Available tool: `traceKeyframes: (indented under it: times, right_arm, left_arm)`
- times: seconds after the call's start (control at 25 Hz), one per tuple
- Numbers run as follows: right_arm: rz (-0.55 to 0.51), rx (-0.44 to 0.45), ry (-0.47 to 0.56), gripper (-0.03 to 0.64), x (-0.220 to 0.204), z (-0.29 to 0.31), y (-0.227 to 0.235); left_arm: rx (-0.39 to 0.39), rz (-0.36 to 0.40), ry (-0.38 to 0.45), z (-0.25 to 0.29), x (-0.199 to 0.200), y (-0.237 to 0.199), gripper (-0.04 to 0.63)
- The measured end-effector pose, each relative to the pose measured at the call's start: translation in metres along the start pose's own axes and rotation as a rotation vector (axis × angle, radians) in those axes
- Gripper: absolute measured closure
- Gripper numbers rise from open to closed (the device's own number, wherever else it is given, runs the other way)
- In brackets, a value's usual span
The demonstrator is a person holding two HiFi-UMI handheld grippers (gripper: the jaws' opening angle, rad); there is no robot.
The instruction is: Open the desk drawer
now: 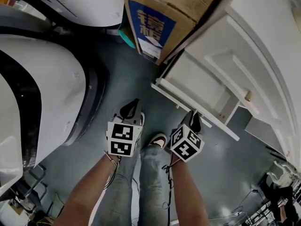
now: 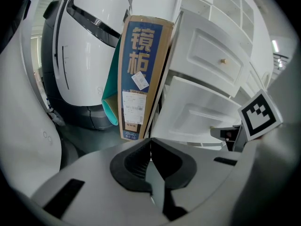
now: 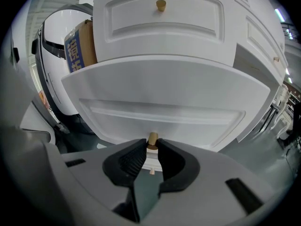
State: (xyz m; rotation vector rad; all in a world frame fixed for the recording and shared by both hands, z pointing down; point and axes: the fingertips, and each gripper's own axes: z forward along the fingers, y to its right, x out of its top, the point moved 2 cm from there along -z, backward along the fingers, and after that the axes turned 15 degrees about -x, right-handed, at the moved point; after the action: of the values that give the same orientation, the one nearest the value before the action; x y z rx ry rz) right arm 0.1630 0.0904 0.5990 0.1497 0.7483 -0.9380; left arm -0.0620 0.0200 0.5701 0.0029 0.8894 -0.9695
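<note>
While the right hand-held gripper is clamped on the small wooden knob of the lower drawer, its two dark ribbed pads pressing the knob from either side, the left hand-held gripper hangs free with its jaws closed together and nothing between them. That lower drawer belongs to a white desk at the right of the head view, and its panelled front stands forward of the drawer above it, which sits flush and carries its own wooden knob. In the head view both hand-held grippers point downward side by side, near each other but apart, each bearing a cube with black-and-white square markers, the left one just beside the person's jeans-clad leg and a shoe on the grey-green floor. A tall cardboard box with a blue label and printed stickers leans against the left side of the desk, with a teal edge showing behind it. Left of the box is a large white rounded machine with dark trim. The left gripper view also catches the marker cube of the right hand-held gripper at the drawer front.
</note>
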Motion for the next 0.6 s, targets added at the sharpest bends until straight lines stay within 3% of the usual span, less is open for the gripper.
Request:
traceKeyframes:
  times: [0.6]
  right_arm:
    - [-0.017,0.003,-0.006,0.532,-0.0107,-0.0095,0.0000]
  left_arm:
    - [0.014,-0.032,0.014,-0.0039,-0.0105,0.0005,0.577]
